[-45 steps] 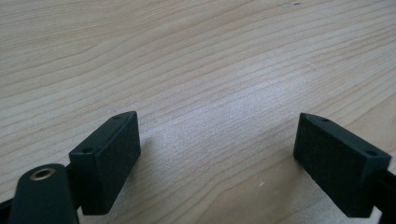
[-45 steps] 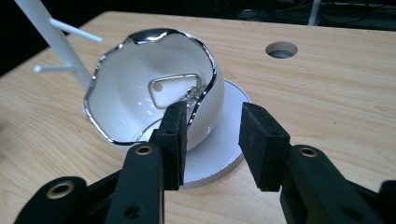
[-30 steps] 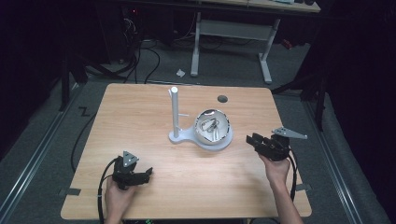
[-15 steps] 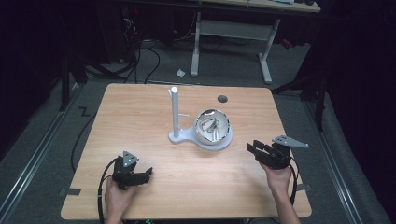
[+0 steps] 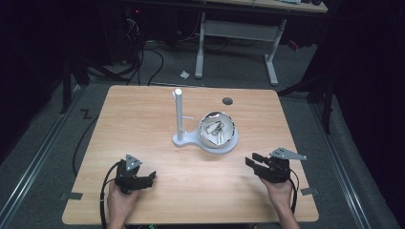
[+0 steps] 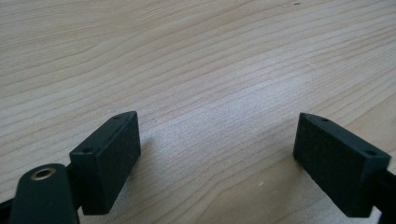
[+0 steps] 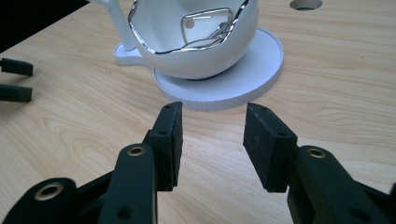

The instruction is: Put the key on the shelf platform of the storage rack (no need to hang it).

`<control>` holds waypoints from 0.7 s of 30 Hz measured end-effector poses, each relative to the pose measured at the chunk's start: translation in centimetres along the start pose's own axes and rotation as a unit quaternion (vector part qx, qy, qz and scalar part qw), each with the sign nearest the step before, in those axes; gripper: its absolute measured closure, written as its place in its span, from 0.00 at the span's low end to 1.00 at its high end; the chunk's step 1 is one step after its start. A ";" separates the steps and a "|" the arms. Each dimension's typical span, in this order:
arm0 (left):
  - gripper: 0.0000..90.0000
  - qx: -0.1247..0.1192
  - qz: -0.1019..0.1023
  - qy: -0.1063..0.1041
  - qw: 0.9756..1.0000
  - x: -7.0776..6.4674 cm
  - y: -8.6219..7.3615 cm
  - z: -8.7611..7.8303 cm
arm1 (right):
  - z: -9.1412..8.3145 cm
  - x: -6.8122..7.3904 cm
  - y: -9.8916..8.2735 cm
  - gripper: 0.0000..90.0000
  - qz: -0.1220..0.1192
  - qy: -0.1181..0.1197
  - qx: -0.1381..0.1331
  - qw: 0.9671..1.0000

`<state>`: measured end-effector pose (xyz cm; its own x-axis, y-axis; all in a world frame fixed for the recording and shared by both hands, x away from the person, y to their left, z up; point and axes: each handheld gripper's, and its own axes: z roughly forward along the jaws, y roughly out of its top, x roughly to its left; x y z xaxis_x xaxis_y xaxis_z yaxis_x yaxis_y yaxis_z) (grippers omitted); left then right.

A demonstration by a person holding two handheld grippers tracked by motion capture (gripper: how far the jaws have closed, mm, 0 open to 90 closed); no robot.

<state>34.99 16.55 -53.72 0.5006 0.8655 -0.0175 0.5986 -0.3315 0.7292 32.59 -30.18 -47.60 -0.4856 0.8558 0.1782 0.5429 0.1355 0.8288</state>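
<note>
The left gripper [image 5: 152,176] rests on the bare table [image 5: 143,119], jaws wide apart around nothing. The right gripper [image 7: 212,135], jaws just opening and empty, faces the bowl [image 7: 196,51] just ahead: probably rigid, slick, light; grip its rim.

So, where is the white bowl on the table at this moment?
In the high view the white bowl sits on a round white base just right of the table's middle, beside the upright white post, ahead of the right gripper.
</note>
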 end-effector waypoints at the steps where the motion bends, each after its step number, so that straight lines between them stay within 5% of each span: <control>1: 0.17 0.000 0.000 0.000 1.000 0.0 0.0 0.0 | 0.1 0.1 -0.1 0.64 -0.001 0.002 0.001 1.000; 21: 0.17 0.000 0.000 0.000 1.000 0.0 0.0 0.0 | 1.8 2.0 -0.8 0.64 -0.009 0.023 0.007 1.000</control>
<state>34.99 16.55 -53.72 0.5007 0.8654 -0.0175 0.5985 -0.3315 0.7293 32.45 -27.65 -48.86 -0.5264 0.8293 0.1877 0.5429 0.1579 0.8248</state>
